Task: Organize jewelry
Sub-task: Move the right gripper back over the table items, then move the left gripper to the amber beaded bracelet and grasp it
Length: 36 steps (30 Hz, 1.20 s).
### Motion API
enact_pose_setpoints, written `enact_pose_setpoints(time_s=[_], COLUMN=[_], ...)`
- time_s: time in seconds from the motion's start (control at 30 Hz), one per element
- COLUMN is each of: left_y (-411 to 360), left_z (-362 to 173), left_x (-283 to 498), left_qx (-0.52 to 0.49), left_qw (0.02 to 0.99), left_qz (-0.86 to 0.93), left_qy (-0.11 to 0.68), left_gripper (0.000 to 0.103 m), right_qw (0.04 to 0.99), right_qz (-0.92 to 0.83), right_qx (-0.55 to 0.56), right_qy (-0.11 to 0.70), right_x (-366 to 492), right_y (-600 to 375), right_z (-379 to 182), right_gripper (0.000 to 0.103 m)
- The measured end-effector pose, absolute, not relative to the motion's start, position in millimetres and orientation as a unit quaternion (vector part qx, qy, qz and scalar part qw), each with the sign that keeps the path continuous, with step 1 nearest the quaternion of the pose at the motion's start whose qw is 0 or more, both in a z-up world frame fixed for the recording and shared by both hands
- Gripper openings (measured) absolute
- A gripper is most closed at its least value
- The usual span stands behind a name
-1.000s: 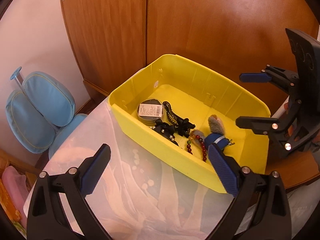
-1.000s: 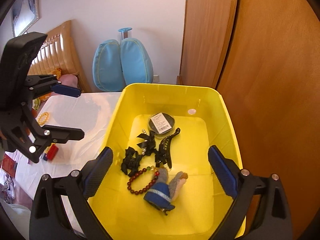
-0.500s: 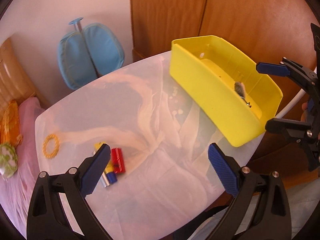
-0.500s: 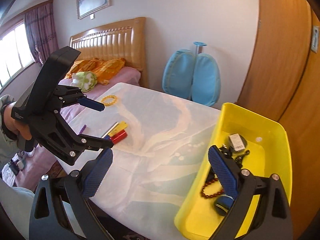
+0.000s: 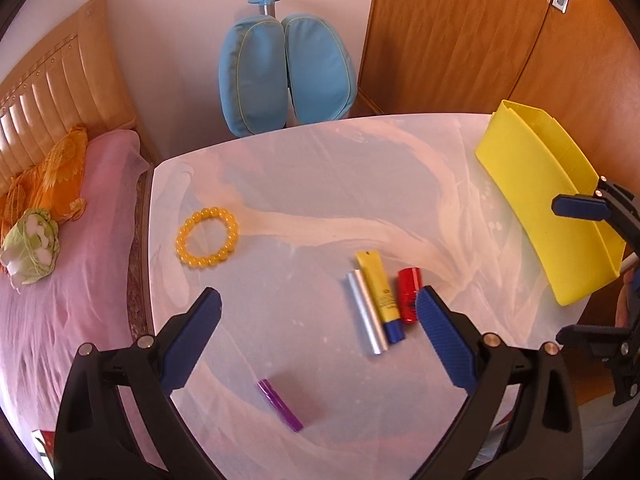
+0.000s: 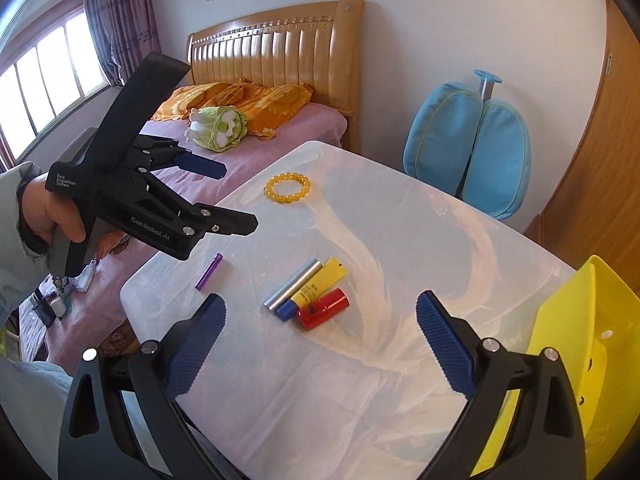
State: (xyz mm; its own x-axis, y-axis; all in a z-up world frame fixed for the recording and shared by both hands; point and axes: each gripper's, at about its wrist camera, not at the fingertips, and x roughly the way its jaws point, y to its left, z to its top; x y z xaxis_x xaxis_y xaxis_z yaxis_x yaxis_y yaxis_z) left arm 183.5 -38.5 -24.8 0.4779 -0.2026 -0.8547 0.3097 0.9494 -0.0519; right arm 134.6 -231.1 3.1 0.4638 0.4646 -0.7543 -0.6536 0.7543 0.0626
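Note:
A yellow bead bracelet lies on the white table, far left; it also shows in the right wrist view. A yellow bin stands at the table's right end, also seen in the right wrist view. My left gripper is open and empty, above the table's near side. My right gripper is open and empty, above the table near the bin. The bin's contents are hidden.
A silver tube, a yellow tube with a blue cap, a red cylinder and a purple stick lie on the table. A bed stands on the left, a blue chair behind, wooden wardrobe doors at the right.
Both grippers have swung left, away from the yellow bin, toward the table's middle. The bracelet and tubes have come into view. Both stay open and empty.

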Motion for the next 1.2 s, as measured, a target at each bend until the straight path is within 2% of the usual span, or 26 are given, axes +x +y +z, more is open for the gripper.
enact_pose_setpoints(time_s=[0.27,0.57,0.6,0.67,0.8,0.87,1.0,1.03,1.07,1.2], left_y=[-19,-11,-11,-11,-6,-3,4,7,9,8], left_z=[-85,-111,-111,-112,-119,-119,-118,-119,-119,-117], left_x=[254,272,272,270,271,272,273,273,274,273], left_qx=[0.096,0.126,0.128,0.131,0.136,0.133,0.138,0.143,0.143,0.132], left_qw=[0.826,0.804,0.803,0.800,0.796,0.802,0.807,0.810,0.811,0.802], left_qz=[-0.200,-0.242,-0.245,-0.258,-0.263,-0.260,-0.258,-0.250,-0.247,-0.266], left_qy=[0.519,0.529,0.527,0.526,0.528,0.521,0.512,0.510,0.510,0.518], left_gripper=[0.095,0.094,0.091,0.076,0.068,0.054,0.037,0.021,0.011,0.011], right_qw=[0.834,0.827,0.826,0.825,0.825,0.825,0.824,0.824,0.824,0.823], right_qz=[0.287,0.258,0.256,0.251,0.249,0.250,0.252,0.253,0.253,0.255], right_qx=[-0.104,-0.138,-0.144,-0.148,-0.143,-0.141,-0.139,-0.138,-0.138,-0.140], right_qy=[0.459,0.481,0.480,0.484,0.487,0.487,0.488,0.488,0.488,0.488], right_x=[201,224,225,226,227,227,228,227,226,224], right_y=[-179,-174,-175,-180,-184,-184,-181,-181,-181,-180], right_z=[-41,-62,-62,-62,-62,-63,-64,-64,-64,-63], right_gripper=[0.097,0.097,0.097,0.097,0.097,0.097,0.097,0.097,0.097,0.097])
